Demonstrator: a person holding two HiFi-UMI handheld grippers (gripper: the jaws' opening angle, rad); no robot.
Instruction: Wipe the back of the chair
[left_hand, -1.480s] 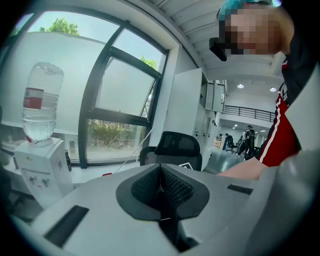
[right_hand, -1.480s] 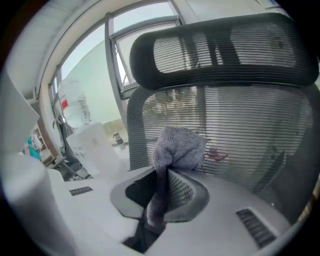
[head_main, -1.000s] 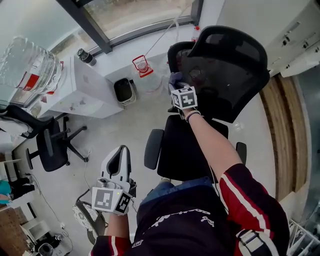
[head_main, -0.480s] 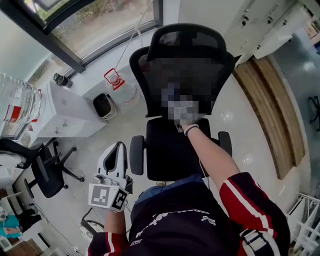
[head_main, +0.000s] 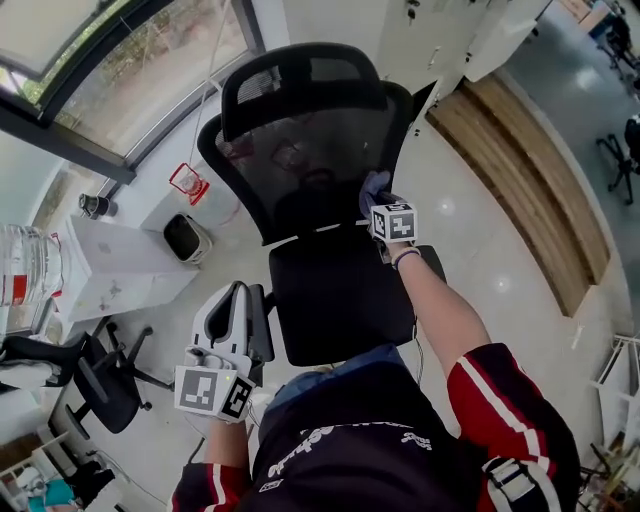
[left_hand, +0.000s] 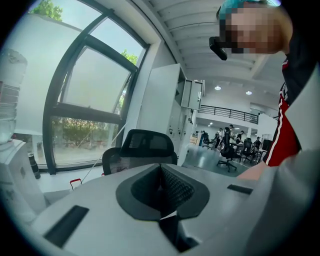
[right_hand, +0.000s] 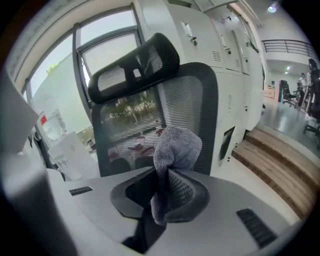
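Observation:
A black mesh office chair (head_main: 310, 150) with a headrest stands in front of me, its back (right_hand: 150, 125) facing me. My right gripper (head_main: 380, 195) is shut on a grey cloth (right_hand: 175, 150) and holds it at the lower right part of the chair back, close to the mesh. The cloth (head_main: 374, 187) bunches up above the jaws. My left gripper (head_main: 232, 320) hangs low at my left side, away from the chair (left_hand: 140, 150), its jaws shut on nothing.
A white cabinet (head_main: 115, 265) and a small black bin (head_main: 183, 238) stand left of the chair by the window. Another black chair (head_main: 95, 390) sits at lower left. A wooden step (head_main: 520, 170) runs along the right, with white lockers (right_hand: 220, 55) behind the chair.
My view has swung, and the right gripper with the cloth has moved from the left side of the chair back across to its lower right. The left gripper stayed low.

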